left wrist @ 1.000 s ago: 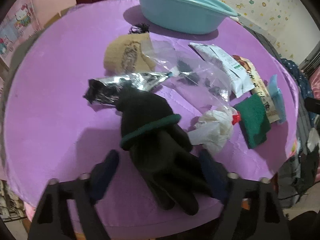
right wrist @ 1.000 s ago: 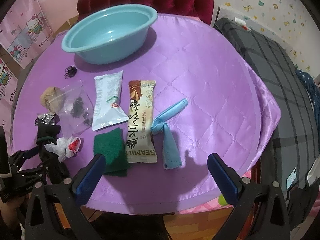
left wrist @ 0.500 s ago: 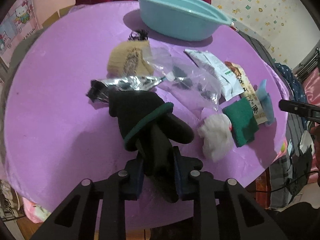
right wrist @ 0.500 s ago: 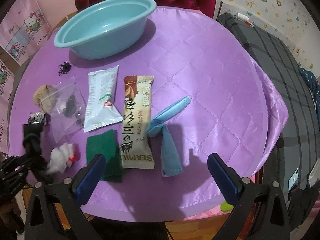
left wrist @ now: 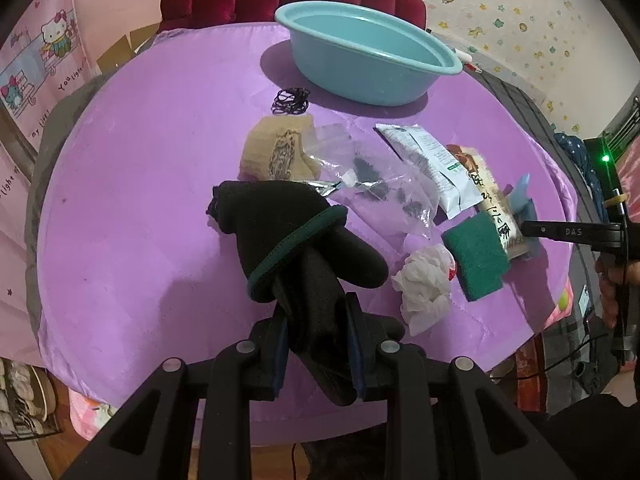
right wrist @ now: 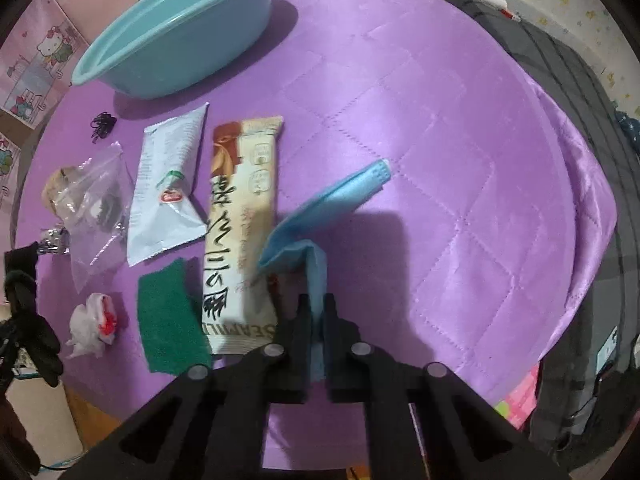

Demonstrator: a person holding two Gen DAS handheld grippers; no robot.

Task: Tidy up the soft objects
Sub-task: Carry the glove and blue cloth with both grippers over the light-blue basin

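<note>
Your left gripper [left wrist: 316,336] clamps the black glove [left wrist: 296,240], your right gripper [right wrist: 316,320] the blue cloth [right wrist: 320,216] — both gripped, likely bound for the teal basin [left wrist: 372,68].

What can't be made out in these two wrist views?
- Left wrist: lower end of the black knit glove, hidden between the left gripper pads.
- Left wrist: crinkled silver foil packet, mostly behind the glove.
- Right wrist: held end of the light blue cloth, covered by the right gripper.
- Both: contents of the clear plastic bag, too small.
</note>
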